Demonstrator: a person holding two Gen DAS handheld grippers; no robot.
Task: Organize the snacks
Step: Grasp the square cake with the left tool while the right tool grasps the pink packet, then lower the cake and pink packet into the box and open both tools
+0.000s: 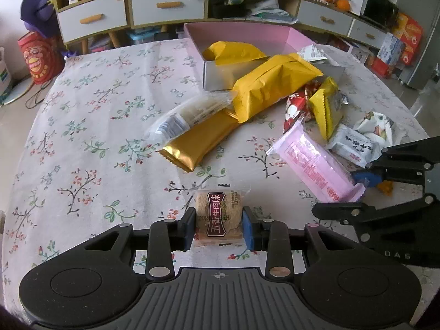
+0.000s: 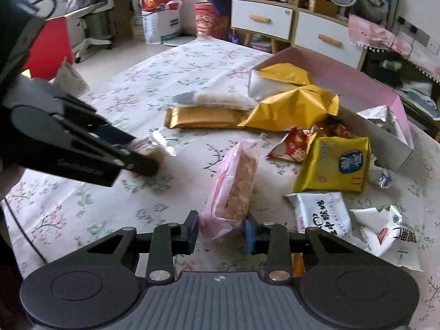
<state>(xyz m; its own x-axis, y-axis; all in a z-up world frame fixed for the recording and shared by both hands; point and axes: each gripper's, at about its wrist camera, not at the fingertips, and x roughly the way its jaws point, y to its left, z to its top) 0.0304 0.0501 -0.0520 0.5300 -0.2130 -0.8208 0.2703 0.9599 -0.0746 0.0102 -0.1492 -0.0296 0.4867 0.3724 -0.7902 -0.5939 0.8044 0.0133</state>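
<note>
L gripper (image 1: 219,227) is clamped on a small square beef snack pack (image 1: 219,217), pads pressing both side edges. The pack sits low over the floral tablecloth (image 1: 90,126), near my edge of the table. Its printed label runs lengthwise straight away from the cam, so the long axis points fwd toward the pile.

R gripper (image 2: 221,229) is closed on the near end of the pink snack bar pack (image 2: 233,184); both pads squeeze the wrapper there. That pack is long and narrow, its long axis running away from the R cam and leaning slightly right, with the far sealed end toward the pink box (image 2: 385,101). In the L cam the same pack (image 1: 313,162) lies diagonally, far end up-left, near end down-right at the R gripper (image 1: 365,178).

Rest of the pile, mid-table:
- gold flat pack (image 1: 198,143), long axis diagonal, with a clear rice-cracker sleeve (image 1: 187,115) lying beside it, roughly parallel, overlapping its upper edge
- big yellow bag (image 1: 272,85) leaning on the box's front wall
- another yellow bag (image 1: 233,52) inside the box
- small yellow pack (image 1: 327,107), red wrapper (image 1: 295,107), white packs (image 1: 354,143) to the right, close together

Can't tell whether the pink pack's far end is touching the cloth.
</note>
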